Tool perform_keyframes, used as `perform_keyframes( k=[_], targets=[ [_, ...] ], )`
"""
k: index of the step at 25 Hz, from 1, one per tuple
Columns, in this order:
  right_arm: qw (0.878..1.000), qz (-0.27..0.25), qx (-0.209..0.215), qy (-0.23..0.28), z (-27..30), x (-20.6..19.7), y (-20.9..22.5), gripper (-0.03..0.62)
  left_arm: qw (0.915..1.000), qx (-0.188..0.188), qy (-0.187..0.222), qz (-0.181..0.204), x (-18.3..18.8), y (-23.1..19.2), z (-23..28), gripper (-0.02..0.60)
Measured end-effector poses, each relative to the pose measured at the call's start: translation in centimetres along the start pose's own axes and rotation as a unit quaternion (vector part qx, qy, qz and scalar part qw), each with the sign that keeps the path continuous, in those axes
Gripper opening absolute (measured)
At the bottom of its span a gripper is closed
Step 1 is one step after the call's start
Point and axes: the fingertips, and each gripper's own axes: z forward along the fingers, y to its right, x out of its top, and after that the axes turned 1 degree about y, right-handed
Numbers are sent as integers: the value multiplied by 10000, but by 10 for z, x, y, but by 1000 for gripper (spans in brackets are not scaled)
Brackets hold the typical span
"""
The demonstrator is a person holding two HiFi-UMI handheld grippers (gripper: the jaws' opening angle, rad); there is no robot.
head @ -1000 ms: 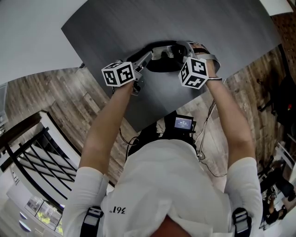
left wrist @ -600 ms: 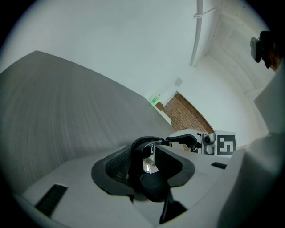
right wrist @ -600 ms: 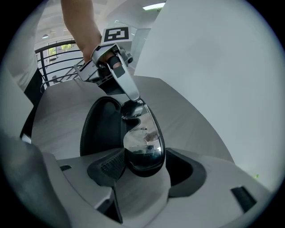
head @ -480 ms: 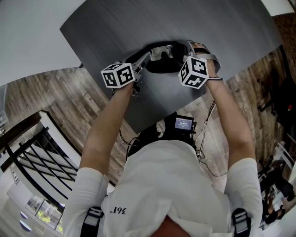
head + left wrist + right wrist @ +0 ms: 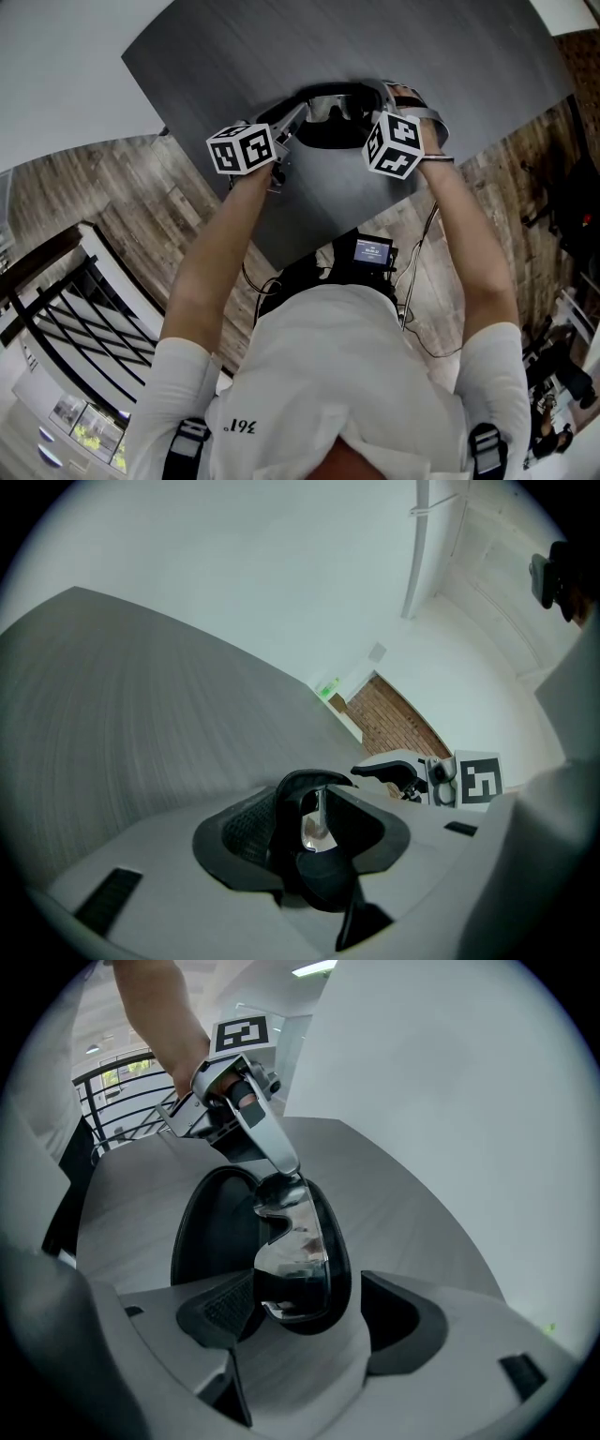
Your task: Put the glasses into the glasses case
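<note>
The glasses [image 5: 295, 1251], black-framed with a shiny one-piece lens, lie along the open black glasses case [image 5: 202, 1232] on the grey table [image 5: 450, 56]. My left gripper [image 5: 281, 1171] is shut on their far end. In the left gripper view the dark frame end [image 5: 302, 803] sits pinched between its pads. My right gripper [image 5: 314, 1312] straddles the near end. Its jaws are opening: the lens stands between them, and the right pad is well off it. From the head view, the glasses [image 5: 333, 105] and case [image 5: 328, 139] sit between the left gripper [image 5: 298, 114] and the right gripper [image 5: 377, 101].
The table's near edge runs just under both hands, with wooden floor below it. A white wall rises behind the table. A black railing [image 5: 84, 319] stands at the lower left. A small device with a lit screen [image 5: 372, 249] hangs at the person's chest.
</note>
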Motion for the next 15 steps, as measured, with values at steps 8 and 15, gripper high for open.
perform_keyframes(
  k=[8, 15],
  targets=[
    [9998, -2, 187, -65, 5, -2, -6, 351, 10000, -37, -29, -38, 1, -2, 1, 175],
    [9998, -24, 178, -71, 1, -3, -6, 354, 10000, -67, 37, -36, 4, -3, -2, 175]
  ],
)
